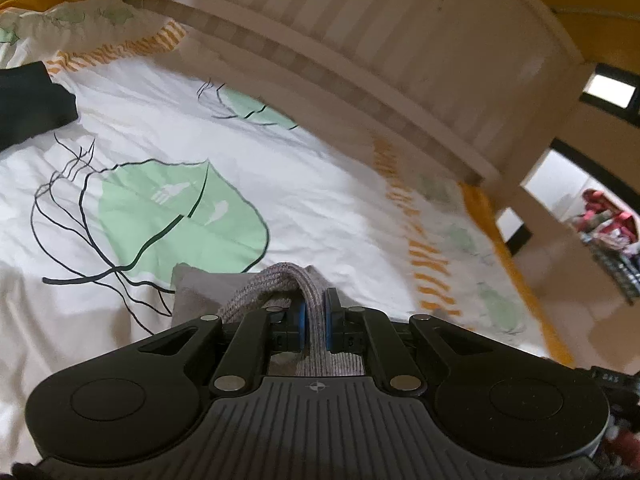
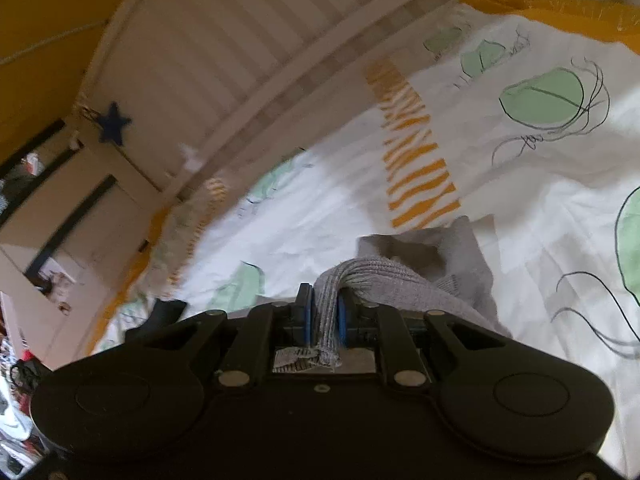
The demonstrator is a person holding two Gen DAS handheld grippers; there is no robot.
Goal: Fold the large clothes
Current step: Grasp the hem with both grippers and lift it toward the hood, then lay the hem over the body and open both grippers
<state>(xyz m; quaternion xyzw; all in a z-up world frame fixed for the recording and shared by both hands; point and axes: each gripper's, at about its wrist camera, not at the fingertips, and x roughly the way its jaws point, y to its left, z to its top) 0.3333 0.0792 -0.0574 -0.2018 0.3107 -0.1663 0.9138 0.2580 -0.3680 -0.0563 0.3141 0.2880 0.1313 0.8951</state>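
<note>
A grey garment with a ribbed knit hem [image 1: 280, 280] hangs over the bed. My left gripper [image 1: 316, 312] is shut on its ribbed edge, which runs between the blue pads. The right wrist view shows the same grey garment [image 2: 420, 264]. My right gripper [image 2: 325, 312] is shut on another part of the ribbed hem. Both hold the cloth lifted above the bedsheet; most of the garment is hidden below the grippers.
The bed is covered by a white sheet with green leaf prints [image 1: 168, 208] and orange stripes [image 2: 416, 160]. A white slatted bed rail [image 1: 360, 32] runs along the far side. A dark garment [image 1: 28, 100] lies at the left. Cluttered floor shows past the bed [image 1: 608, 232].
</note>
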